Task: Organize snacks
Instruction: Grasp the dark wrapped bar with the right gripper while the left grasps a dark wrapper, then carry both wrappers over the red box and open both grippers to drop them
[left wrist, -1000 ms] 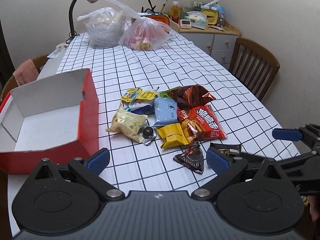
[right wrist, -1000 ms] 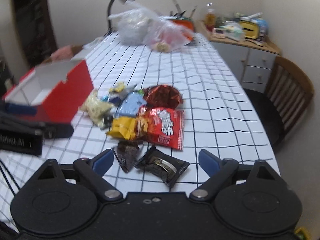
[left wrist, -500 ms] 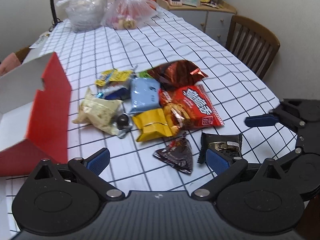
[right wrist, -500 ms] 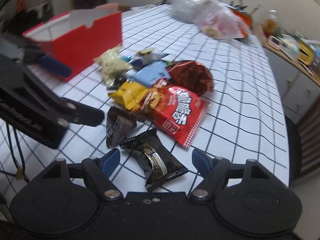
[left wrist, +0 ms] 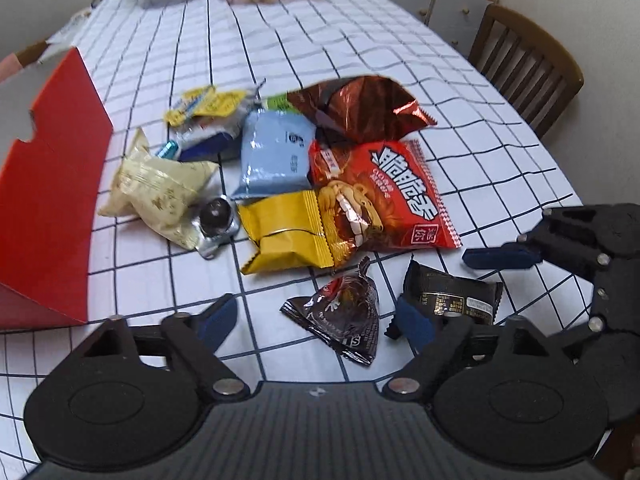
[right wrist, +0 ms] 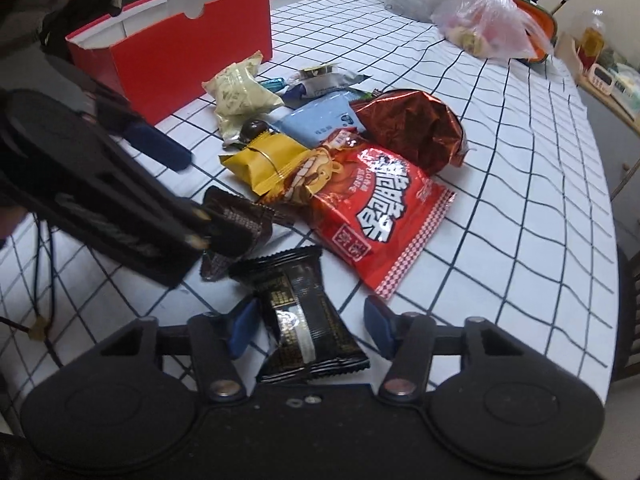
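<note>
Right gripper (right wrist: 310, 330) just closing, still unclamped, astride flat black foil-wrapped snack packet (right wrist: 306, 328) between fingers: light, crinkly, slippery; best pinched mid-body. Left gripper (left wrist: 316, 318) narrowing, empty, straddling dark triangular foil pouch (left wrist: 346, 310).

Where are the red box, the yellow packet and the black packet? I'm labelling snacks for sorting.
red box (right wrist: 192, 44), right wrist view, on its red long side.
yellow packet (left wrist: 286, 232), left wrist view, on its front face.
black packet (right wrist: 304, 320), right wrist view, on its middle.

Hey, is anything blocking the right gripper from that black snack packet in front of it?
Nothing visible. The black packet already lies between the right gripper's closing jaws, pads not yet pressing it.
</note>
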### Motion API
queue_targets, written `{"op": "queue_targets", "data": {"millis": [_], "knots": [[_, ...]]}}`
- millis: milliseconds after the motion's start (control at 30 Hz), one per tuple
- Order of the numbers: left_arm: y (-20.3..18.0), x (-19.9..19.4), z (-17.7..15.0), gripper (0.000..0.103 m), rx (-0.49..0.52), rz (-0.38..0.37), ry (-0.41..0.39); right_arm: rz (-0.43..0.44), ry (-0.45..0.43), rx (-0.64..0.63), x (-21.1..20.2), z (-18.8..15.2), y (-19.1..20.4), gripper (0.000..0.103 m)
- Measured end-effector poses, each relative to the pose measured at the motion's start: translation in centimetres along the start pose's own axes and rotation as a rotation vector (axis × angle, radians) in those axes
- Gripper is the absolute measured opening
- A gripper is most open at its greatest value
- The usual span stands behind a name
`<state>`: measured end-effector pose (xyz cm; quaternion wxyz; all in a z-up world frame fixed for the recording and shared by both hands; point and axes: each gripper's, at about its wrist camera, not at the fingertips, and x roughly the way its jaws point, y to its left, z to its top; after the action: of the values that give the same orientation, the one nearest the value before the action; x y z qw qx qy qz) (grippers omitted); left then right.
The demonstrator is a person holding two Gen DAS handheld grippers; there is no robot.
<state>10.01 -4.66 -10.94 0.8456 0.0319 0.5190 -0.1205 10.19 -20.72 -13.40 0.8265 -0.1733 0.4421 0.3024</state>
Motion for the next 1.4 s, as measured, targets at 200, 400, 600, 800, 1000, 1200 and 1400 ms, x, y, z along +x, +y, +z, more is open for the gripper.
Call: {"op": "queue_targets", "data": {"millis": [200, 400, 600, 800, 1000, 1200, 1400], "knots": [[-0.4, 1.1, 0.5, 0.062, -0.011, -0.006, 0.047, -0.010, 0.023, 0.056, -0.1, -0.2, -0.2, 0.045], [-1.0, 1.5, 0.7, 0.051, -0.004, -0.002, 0.062, -0.020, 0.019, 0.093, -0.5, -0.5, 0.0, 0.041], [-0.9, 1.2, 0.6, 0.038, -0.021, -0.022, 0.056, -0.021, 0.000, 0.153, -1.0, -0.7, 0.2, 0.033], [-0.5, 0.4, 0.0, 0.029, -0.049, -0.027, 0.047, -0.026, -0.014, 0.189, -1.8, -0.8, 0.4, 0.032], [0.8, -0.8, -0.9, 0.026, -0.089, -0.036, 0.019, -0.028, -0.022, 0.207, -2.8, -1.0, 1.2, 0.031], [2.8, -1.5, -1.7, 0.025, -0.117, -0.052, 0.013, -0.055, -0.029, 0.243, -3.6, -0.4, 2.4, 0.031], [5.0, -3.6, -2.1, 0.025, -0.144, -0.082, -0.018, -0.080, -0.063, 0.270, -5.2, 0.8, 3.9, 0.031]]}}
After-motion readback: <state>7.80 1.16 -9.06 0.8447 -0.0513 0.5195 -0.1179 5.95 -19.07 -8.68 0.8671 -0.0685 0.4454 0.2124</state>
